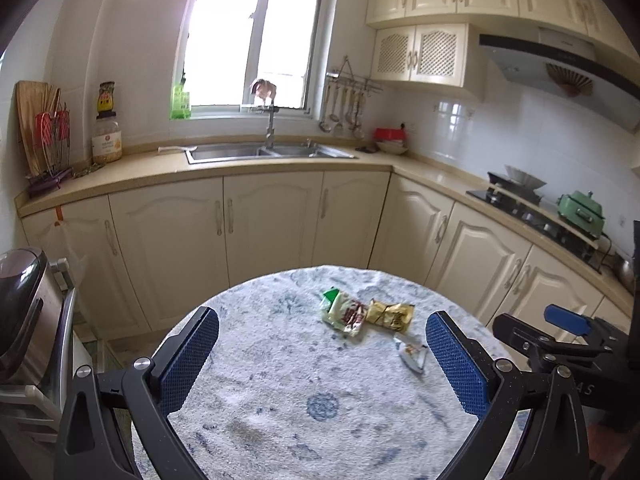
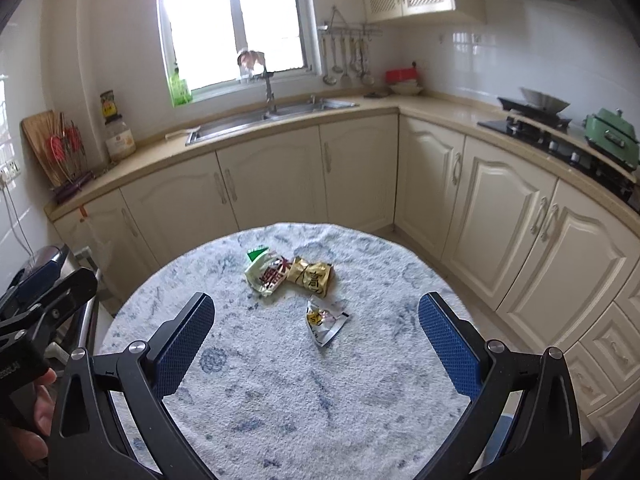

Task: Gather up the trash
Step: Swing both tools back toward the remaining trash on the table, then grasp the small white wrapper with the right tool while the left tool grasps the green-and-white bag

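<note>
3 crumpled wrappers mid-surface (image 2: 280,400): green/red wrapper (image 2: 265,273), gold wrapper (image 2: 312,276) touching it, silver wrapper (image 2: 324,320) nearer. Light, crinkly, prob slippery; pinch raised folds. Left gripper (image 1: 322,348) & right gripper (image 2: 316,334) both spread wide, empty.

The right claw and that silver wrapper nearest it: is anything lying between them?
No. In the right wrist view, only bare patterned tablecloth lies between the open right claw and the silver wrapper; the other two wrappers sit beyond it.
</note>
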Tool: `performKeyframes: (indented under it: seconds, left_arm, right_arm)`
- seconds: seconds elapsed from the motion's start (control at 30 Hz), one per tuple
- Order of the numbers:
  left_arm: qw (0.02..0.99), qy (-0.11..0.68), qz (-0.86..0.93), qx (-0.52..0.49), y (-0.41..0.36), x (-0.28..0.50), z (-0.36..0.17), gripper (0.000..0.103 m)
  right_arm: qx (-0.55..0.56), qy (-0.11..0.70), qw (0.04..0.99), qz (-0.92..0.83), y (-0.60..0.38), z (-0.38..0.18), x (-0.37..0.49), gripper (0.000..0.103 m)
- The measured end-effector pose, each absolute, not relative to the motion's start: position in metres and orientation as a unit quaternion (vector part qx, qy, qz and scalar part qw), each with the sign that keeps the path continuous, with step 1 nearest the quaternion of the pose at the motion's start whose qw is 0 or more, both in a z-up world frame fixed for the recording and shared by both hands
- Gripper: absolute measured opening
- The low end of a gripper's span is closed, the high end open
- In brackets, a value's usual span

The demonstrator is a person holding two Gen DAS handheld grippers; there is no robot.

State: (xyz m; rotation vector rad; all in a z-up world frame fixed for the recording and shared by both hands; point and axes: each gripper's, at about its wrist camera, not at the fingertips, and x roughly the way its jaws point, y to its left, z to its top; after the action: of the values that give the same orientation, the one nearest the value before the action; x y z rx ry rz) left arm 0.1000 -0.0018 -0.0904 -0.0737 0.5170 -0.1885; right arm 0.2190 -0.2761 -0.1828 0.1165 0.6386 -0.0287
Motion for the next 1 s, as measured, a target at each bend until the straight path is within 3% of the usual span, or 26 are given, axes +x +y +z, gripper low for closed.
performKeyframes:
  seconds: [0.3,0.47,0.67,0.83,0.9,1.0]
  left_arm:
    - [0.945,0.316,-0.081,-0.027,-0.011,0.184,-0.138,0.102]
    - [0.935,0.344,-0.079,-0.025,-0.026,0.224,-0.163,0.102]
    - [0.925,0.371,-0.083,-0.014,-0.042,0.262,-0.178,0.102]
    - [0.919,0.384,-0.086,-0.007,-0.048,0.288,-0.188,0.102]
    - [0.919,0.384,-0.087,-0.002,-0.051,0.297,-0.19,0.102]
    - [0.92,0.38,-0.089,0.008,-0.06,0.315,-0.195,0.102]
  right_arm:
    - [0.062,0.41,0.91,-0.001,-0.286,-0.269,0.295,0.103]
    - [0.055,0.446,0.893,0.008,-0.285,-0.304,0.322,0.092]
    - [0.045,0.463,0.885,0.023,-0.278,-0.33,0.338,0.071]
    - [0.031,0.453,0.89,0.039,-0.278,-0.329,0.341,0.028]
    - [0.023,0.453,0.89,0.047,-0.274,-0.328,0.341,0.018]
    - [0.035,0.449,0.891,0.049,-0.275,-0.325,0.339,0.014]
